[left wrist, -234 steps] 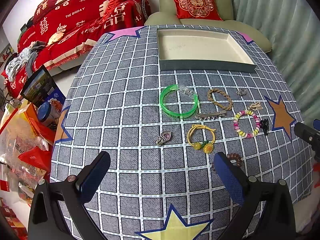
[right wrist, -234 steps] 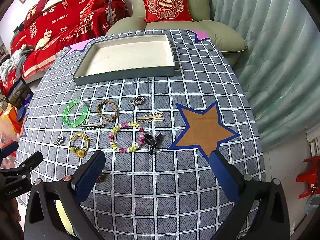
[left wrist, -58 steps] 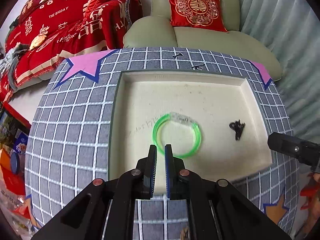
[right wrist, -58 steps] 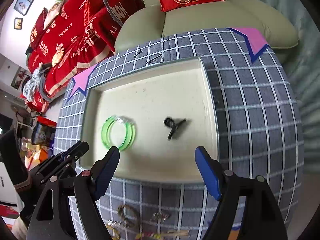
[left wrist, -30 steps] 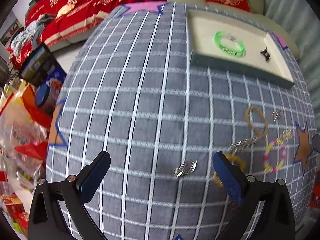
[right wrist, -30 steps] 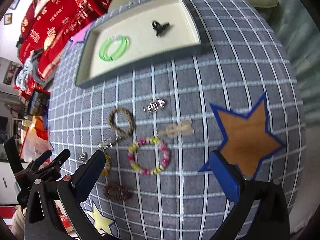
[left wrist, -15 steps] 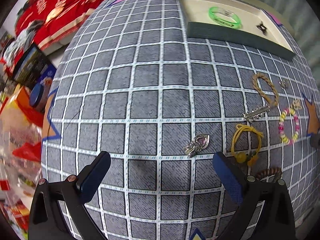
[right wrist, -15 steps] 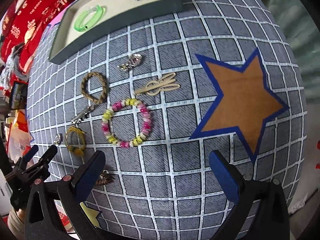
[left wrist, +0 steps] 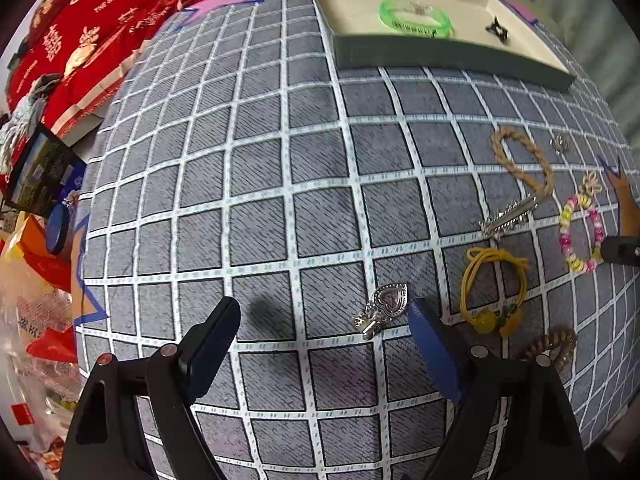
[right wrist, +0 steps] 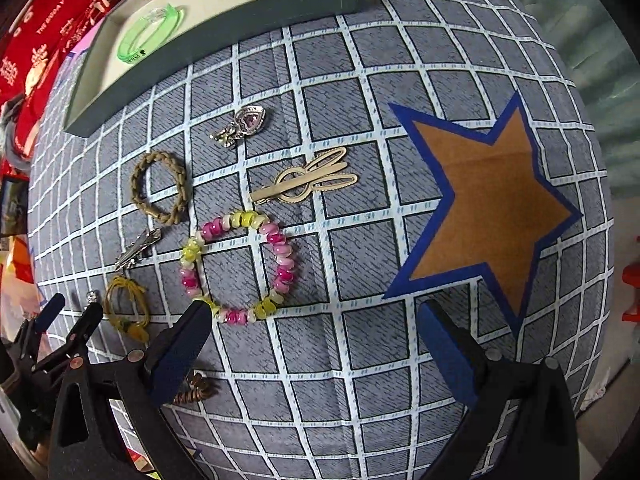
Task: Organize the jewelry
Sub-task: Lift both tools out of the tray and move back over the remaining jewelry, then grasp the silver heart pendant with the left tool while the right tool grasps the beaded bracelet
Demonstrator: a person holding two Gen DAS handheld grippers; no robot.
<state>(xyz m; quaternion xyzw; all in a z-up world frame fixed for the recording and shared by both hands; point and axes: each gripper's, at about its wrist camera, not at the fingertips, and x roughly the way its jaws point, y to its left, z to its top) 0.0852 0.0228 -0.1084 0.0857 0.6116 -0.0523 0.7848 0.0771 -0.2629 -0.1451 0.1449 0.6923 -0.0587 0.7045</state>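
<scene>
A: Where does the left gripper (left wrist: 324,314) stand?

B: Low in the left wrist view, over the grid cloth (left wrist: 260,160). Its jaws are wide and have just been closing a little. The heart charm (left wrist: 382,310) lies between them, close by the right finger (left wrist: 434,354); whether that pad touches it cannot be told.

A: And the right gripper (right wrist: 312,320)?

B: Wide too, holding nothing. In the right wrist view its left finger (right wrist: 180,346) sits at the lower left edge of the bead bracelet (right wrist: 240,268), overlapping the beads there (contact cannot be told). The right finger stands apart from it, below the orange star (right wrist: 492,208).

A: What is in the tray (left wrist: 440,56)?

B: At the top of the left wrist view, the green bangle (left wrist: 416,20) and the black clip (left wrist: 497,34), well apart from each other.

A: The rest?

B: On the cloth, right of centre in the left wrist view: the braided ring (left wrist: 522,164), the silver clip (left wrist: 508,218) just below it, then the yellow tie (left wrist: 494,288) and the brown coil (left wrist: 550,346) at lower right. In the right wrist view, the gold clip (right wrist: 308,180) lies above the beads, with a second charm (right wrist: 242,120) above that, near the tray wall.
</scene>
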